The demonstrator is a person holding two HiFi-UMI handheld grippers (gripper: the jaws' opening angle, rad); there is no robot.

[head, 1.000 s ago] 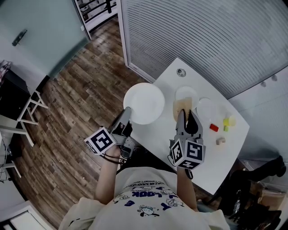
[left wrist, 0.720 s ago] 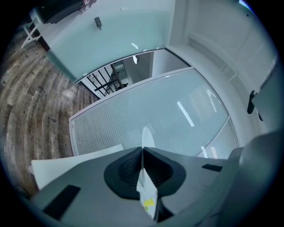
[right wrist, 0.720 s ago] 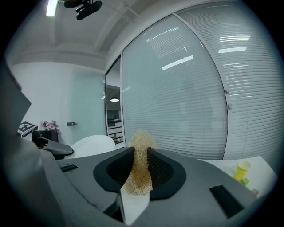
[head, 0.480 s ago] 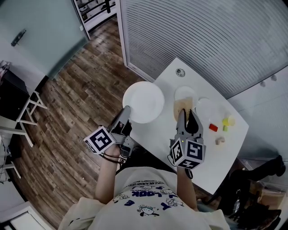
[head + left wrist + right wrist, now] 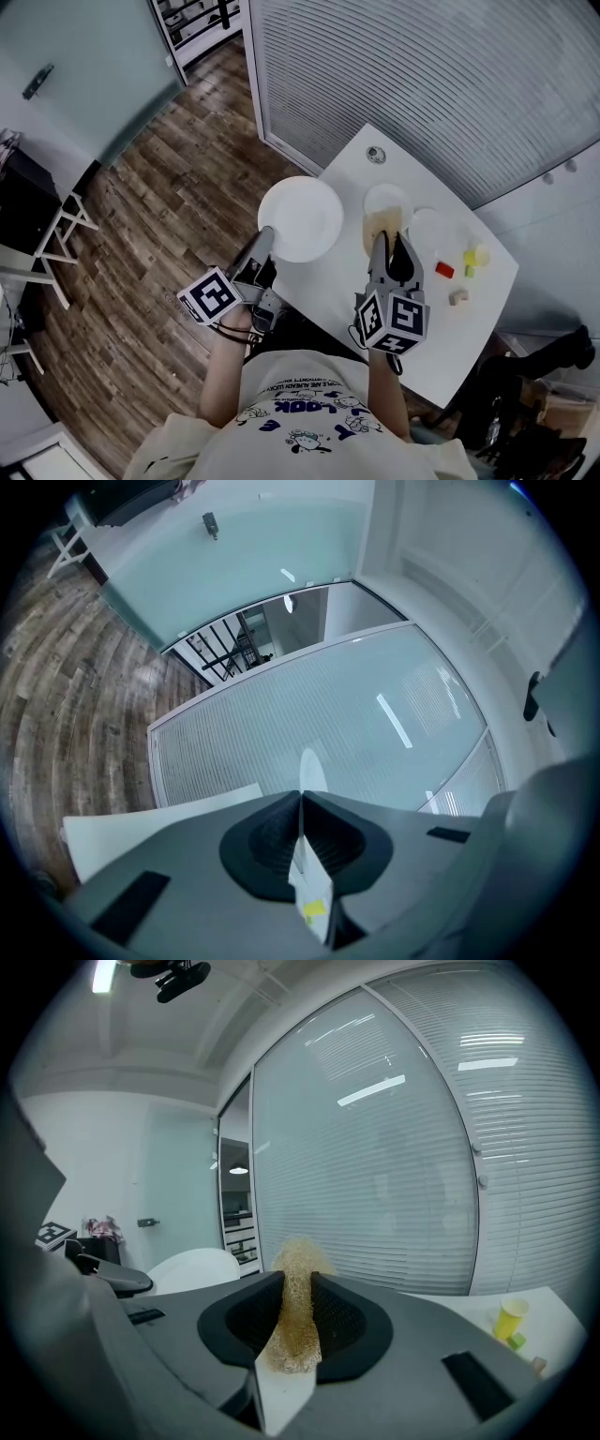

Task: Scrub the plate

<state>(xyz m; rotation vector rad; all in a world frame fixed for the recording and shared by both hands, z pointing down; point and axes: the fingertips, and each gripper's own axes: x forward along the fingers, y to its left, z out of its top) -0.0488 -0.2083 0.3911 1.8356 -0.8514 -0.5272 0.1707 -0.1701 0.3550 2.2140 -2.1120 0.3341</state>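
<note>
Currently the left claw (image 5: 263, 236) is pinched shut on the near rim of the white plate (image 5: 302, 214). In the left gripper view the plate shows edge-on as a thin sliver between the pads. The plate juts past the bench (image 5: 412, 323) corner, partly above the wooden floor (image 5: 159, 187). The right claw (image 5: 392, 238) is clamped on a tan loofah scrubber (image 5: 294, 1309), which is near the plate but apart from it.

The main risk I see is the thin rim hold. Scrubbing pressure far from that pinch could lever the plate, letting it swivel or slip out and drop to the floor. A hard drag could also tug the loofah from its narrow bite.
</note>
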